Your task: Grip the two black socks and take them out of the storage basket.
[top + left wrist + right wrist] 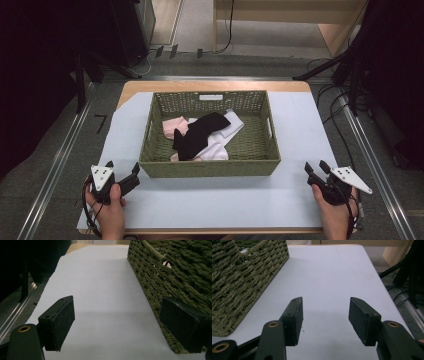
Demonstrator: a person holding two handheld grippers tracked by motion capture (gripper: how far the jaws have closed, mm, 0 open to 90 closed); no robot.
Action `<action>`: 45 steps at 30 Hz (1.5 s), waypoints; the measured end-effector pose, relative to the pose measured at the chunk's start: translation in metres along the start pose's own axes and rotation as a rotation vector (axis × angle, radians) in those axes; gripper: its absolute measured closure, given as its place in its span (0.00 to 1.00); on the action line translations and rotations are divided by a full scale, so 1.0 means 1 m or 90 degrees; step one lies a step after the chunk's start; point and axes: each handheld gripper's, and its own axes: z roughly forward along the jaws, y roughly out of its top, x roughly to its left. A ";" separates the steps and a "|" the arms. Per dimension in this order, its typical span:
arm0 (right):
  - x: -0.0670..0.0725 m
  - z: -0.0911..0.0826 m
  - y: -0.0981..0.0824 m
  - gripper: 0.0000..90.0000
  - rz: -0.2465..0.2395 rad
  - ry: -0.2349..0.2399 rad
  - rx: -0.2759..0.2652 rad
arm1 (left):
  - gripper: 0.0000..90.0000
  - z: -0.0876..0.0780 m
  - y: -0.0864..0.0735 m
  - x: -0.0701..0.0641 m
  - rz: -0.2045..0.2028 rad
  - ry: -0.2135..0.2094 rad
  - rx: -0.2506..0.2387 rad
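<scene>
Where basket walls block tongs views, socks from above

Basket rough woven fibre; table cover matt, perhaps paper.

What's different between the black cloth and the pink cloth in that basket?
The black cloth lies on top of the pile, running diagonally across the middle of the basket; the pink cloth sits at the pile's left, its right edge tucked under the black one. The black cloth shows whole, while the pink one is partly hidden. Both are soft, rumpled pieces lying inside the basket, untouched by either gripper.
</scene>
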 end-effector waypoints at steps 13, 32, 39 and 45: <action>0.020 -0.013 0.056 0.46 0.034 0.015 -0.098 | 0.16 0.001 0.000 0.000 0.005 -0.002 0.007; 0.098 0.025 0.140 0.46 0.001 0.081 -0.138 | 0.16 0.001 0.000 0.002 -0.003 -0.007 0.005; 0.138 0.044 0.160 0.46 -0.022 0.108 -0.163 | 0.16 0.001 0.001 0.002 -0.005 -0.008 0.008; 0.163 0.059 0.166 0.46 -0.039 0.133 -0.144 | 0.16 0.001 0.001 0.002 -0.008 -0.007 0.009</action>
